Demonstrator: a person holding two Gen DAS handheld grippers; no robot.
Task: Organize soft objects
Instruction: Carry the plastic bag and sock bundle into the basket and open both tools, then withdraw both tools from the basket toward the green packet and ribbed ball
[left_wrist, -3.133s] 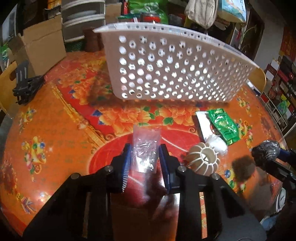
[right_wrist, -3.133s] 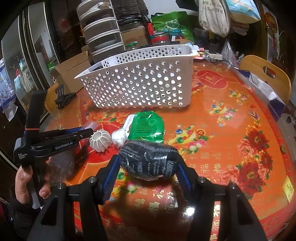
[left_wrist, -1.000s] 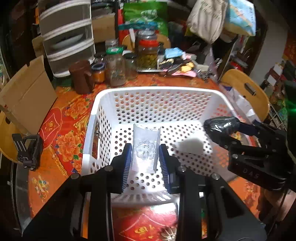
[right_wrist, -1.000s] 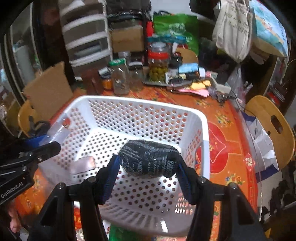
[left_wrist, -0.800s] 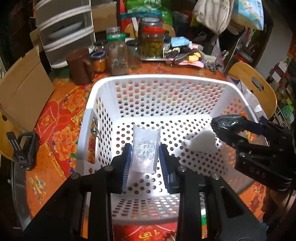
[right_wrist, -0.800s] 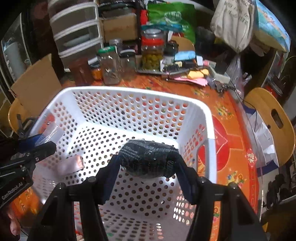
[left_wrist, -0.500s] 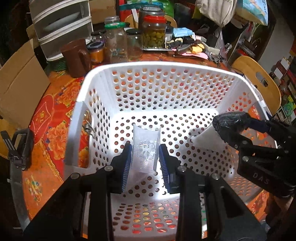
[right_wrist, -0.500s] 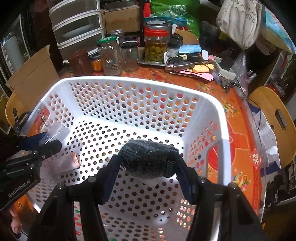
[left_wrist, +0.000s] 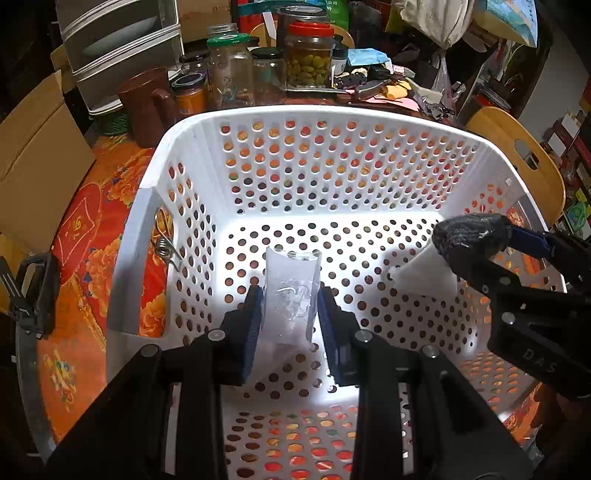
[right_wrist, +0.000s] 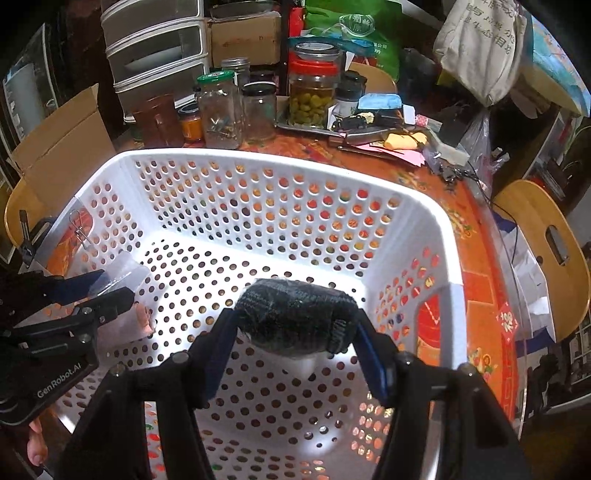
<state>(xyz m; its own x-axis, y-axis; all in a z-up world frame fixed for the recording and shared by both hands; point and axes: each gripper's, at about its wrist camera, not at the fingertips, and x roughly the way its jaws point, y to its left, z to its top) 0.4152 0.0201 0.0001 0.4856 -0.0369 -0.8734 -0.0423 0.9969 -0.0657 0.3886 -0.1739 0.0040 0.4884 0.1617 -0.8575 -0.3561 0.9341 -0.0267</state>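
Clear plastic pouch (left_wrist: 291, 295) pinched in the left claw (left_wrist: 290, 314) and dark knit bundle (right_wrist: 297, 314) in the right claw (right_wrist: 295, 332) hang over the white basket (left_wrist: 147, 192) — released unevenly, the pouch might cling to a pad.

— Item one? Clear crinkled plastic pouch (left_wrist: 291, 302), upright, above the floor of the white perforated plastic basket (left_wrist: 332, 177).
— Item two? Dark knitted fabric bundle in clear wrap (right_wrist: 297, 319), lying crosswise, over the same basket's right half.
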